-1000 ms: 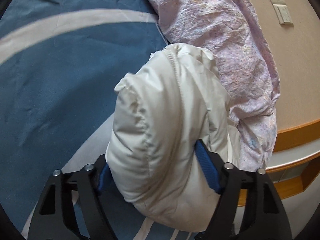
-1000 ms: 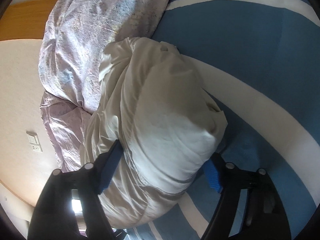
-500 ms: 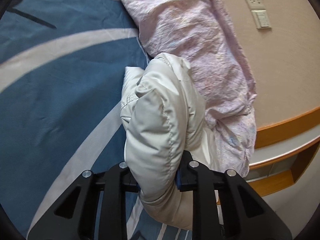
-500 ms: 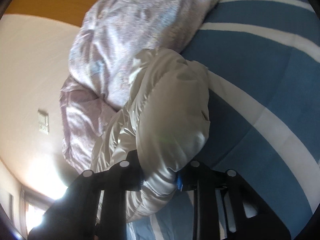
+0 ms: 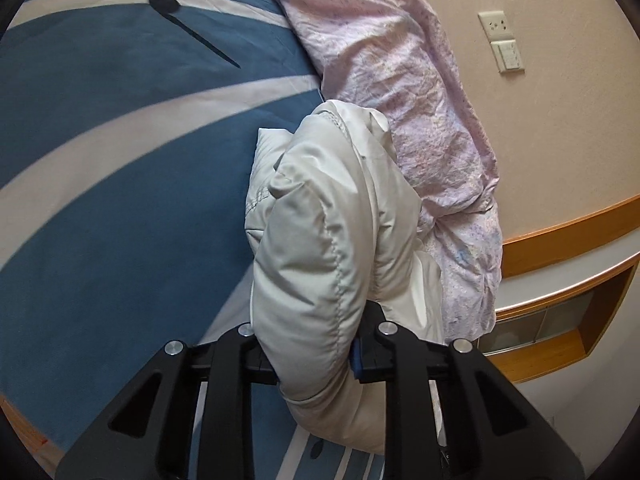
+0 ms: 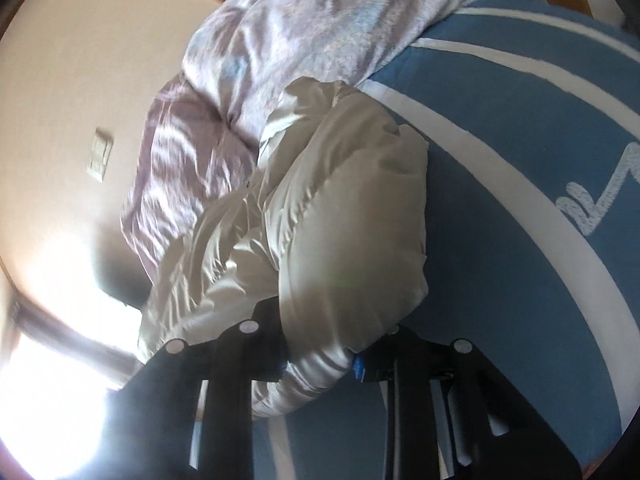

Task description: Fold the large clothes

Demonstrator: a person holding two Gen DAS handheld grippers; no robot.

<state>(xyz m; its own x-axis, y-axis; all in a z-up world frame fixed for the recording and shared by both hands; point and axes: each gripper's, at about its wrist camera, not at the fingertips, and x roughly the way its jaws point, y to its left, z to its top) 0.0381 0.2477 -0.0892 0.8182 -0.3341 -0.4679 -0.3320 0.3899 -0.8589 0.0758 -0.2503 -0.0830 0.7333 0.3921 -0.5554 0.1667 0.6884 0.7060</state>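
Note:
A puffy white quilted jacket (image 5: pixel 320 240) lies bunched on a blue bedspread with white stripes (image 5: pixel 120 200). My left gripper (image 5: pixel 316 360) is shut on a thick fold of the jacket, whose padding bulges out above and below the jaws. In the right wrist view the same white jacket (image 6: pixel 352 232) fills the middle, and my right gripper (image 6: pixel 320 360) is shut on another puffy fold of it. The jacket's far part rests against a crumpled pink quilt (image 5: pixel 400 100). Both grippers' pads are mostly hidden by the fabric.
The pink quilt (image 6: pixel 280 60) is heaped along the wall side of the bed. A beige wall with a socket and switch plate (image 5: pixel 502 42) stands behind it. A wooden ledge and shelf (image 5: pixel 560 280) run along the right. Bright window glare (image 6: pixel 52 380) fills the lower left of the right wrist view.
Both grippers have closed from wide open onto folds of the white jacket and pulled back, drawing it away from the pink quilt. The right wrist view has rolled.

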